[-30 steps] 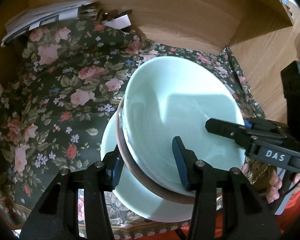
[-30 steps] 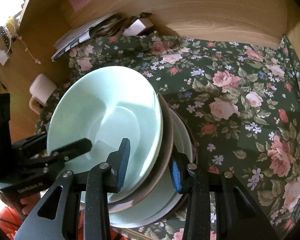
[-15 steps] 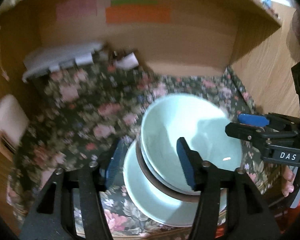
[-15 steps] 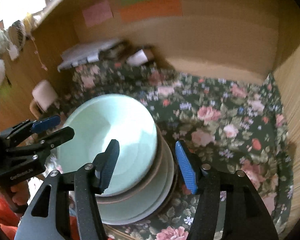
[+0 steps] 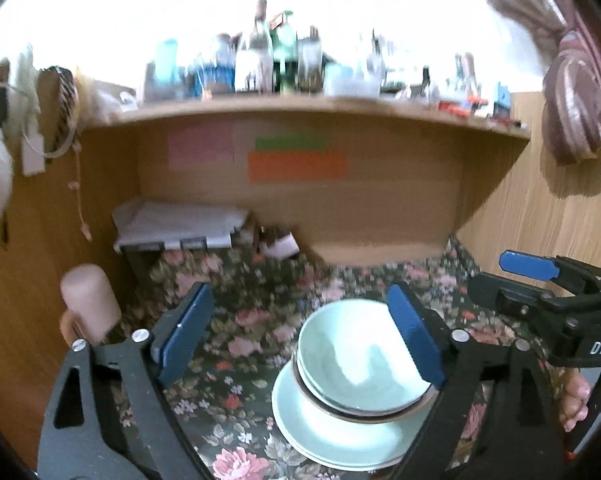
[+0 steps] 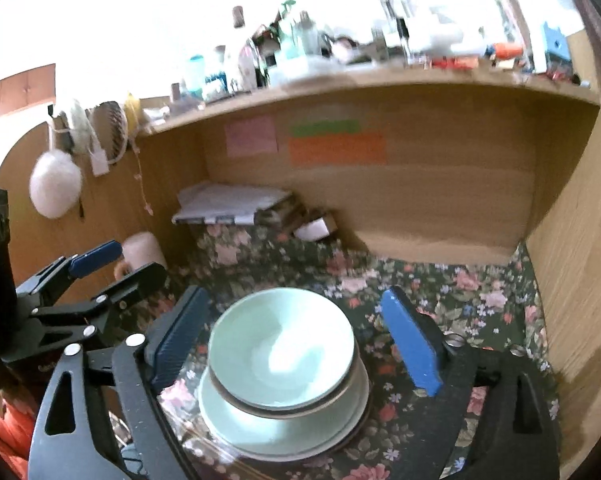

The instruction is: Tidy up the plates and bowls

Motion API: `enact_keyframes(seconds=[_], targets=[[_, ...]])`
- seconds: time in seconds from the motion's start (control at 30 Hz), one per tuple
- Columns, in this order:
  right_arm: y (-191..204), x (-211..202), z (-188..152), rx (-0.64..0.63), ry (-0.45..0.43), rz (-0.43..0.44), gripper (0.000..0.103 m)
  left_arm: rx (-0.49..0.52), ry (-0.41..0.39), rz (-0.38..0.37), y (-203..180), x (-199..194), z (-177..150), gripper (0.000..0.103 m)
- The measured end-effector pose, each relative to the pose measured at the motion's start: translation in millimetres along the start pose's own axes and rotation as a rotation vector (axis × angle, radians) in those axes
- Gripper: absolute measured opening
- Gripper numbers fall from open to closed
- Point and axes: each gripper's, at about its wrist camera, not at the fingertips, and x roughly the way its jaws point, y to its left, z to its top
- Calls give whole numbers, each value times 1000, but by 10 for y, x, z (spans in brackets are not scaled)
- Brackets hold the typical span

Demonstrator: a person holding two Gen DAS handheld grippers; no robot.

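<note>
A pale green bowl [image 5: 356, 364] sits in a brown-rimmed bowl on pale green plates [image 5: 320, 436], stacked on the floral cloth [image 5: 240, 336]. The stack also shows in the right wrist view, bowl [image 6: 280, 348] on top of plates [image 6: 284, 436]. My left gripper [image 5: 300, 336] is open and empty, pulled back above the stack. My right gripper [image 6: 296, 336] is open and empty, also above and behind the stack. Each gripper shows in the other's view, the right one [image 5: 540, 276] and the left one [image 6: 100, 268].
The stack stands in a wooden alcove with coloured notes on its back wall [image 6: 336, 148]. A pile of papers [image 5: 180, 224] lies at the back left. A pink cup [image 5: 88, 304] stands at the left. Bottles crowd the shelf top [image 5: 280, 64].
Both grippers have let go of the bowl rim, opened wide and pulled back and up. The stack of bowls and plates now rests on the cloth.
</note>
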Motion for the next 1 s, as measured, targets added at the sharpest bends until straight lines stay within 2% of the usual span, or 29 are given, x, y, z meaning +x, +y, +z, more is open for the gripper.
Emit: enact_keyframes(seconds=[0.17,0.33,1.0], targets=[[89,-170,-34,-16,-75,-25,102,-14,-42,-7,-15,-166,-10,97],[170,-275,-61,-48,-116,-73,103,-16,-86,-2,-27,-284,-51,101],[183,-304,-99,-41,-120,-61,103,-30,-106,-16,-53,-380,-81,102]])
